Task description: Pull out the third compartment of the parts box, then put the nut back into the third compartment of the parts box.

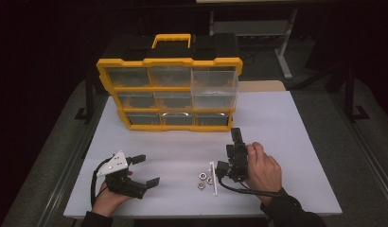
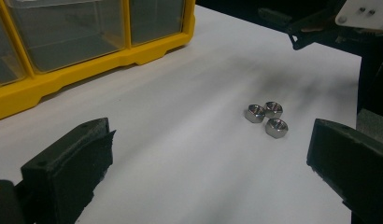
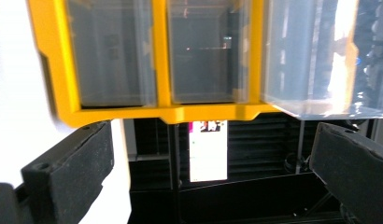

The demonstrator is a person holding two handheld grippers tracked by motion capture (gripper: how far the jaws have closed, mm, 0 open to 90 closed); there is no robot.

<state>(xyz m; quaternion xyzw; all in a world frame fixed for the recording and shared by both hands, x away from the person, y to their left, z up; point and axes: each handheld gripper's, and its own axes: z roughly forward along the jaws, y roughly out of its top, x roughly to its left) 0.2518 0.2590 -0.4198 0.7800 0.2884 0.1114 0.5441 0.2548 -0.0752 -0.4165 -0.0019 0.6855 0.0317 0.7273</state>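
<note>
Left claw (image 1: 145, 169): spread wide and holding nothing, resting low over the tabletop at about 7 o'clock in the high view, its two black jaws pointing toward 3 o'clock.

Right claw (image 1: 236, 134): also spread wide and holding nothing (the right gripper view looks out between two well-separated jaws), held at about 5 o'clock in the high view and tilted up toward 12 o'clock.

Right hand (image 1: 264, 166): wrapped around the right gripper's body, just to the right of the nuts.

Nuts (image 2: 266, 118): three small silver hex nuts in a tight cluster, touching or nearly so, lying flat on the white tabletop (image 1: 286, 123) between the two claws; from the left gripper view they sit at about 1 o'clock, ahead of the open jaws.

White stick (image 1: 212, 178): a thin pale piece lying just beside the nuts at their 3 o'clock side in the high view (what it is cannot be told).

Organizer (image 1: 169, 92): a yellow case of clear drawers standing upright at 12 o'clock, well apart from the nuts; the top right drawer (image 1: 215, 78) looks pulled forward.

Step in hand: likely picking one nut for a drawer.

Doing it well: bring a claw straight down over an outer nut, set the jaws across two flat sides, and close gently (a crowded grab could scatter the other two).

Risk: the stick lies close and could be nudged.
</note>
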